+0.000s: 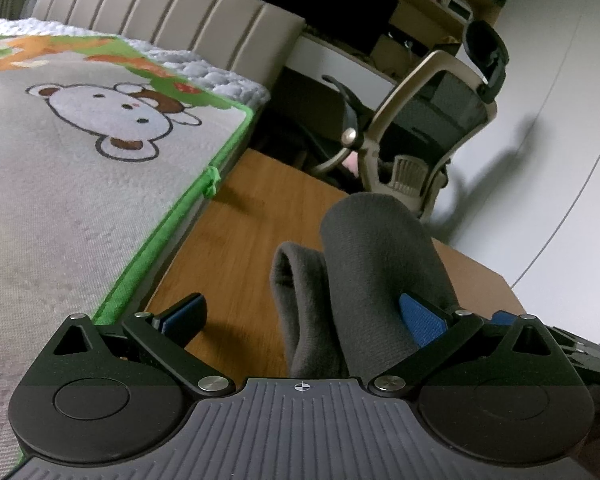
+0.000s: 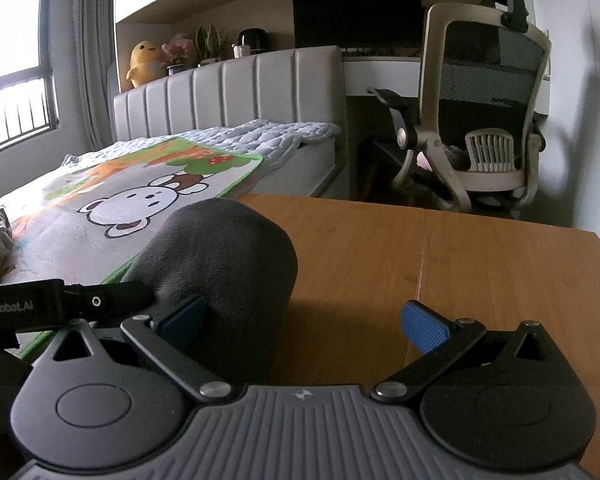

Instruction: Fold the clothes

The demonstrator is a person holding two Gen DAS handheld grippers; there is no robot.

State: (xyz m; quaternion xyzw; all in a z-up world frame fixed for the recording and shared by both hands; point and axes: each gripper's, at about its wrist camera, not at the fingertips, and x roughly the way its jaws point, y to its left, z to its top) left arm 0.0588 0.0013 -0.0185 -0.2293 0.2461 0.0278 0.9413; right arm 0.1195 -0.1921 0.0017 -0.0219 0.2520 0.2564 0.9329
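Hovering low over the wooden table (image 2: 480, 264), both sets of jaws spread wide: left gripper (image 1: 304, 316) and right gripper (image 2: 304, 320) alike, pinching nothing. Standing bunched on the tabletop between them, dark grey garment (image 1: 376, 264) brushing each tool's inner blue pad, beside the cartoon-bear blanket (image 1: 80, 168).

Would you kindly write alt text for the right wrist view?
An open right hand-held gripper faces a dark grey fabric roll on a brown wooden table; beyond are a bed and a mesh office chair.
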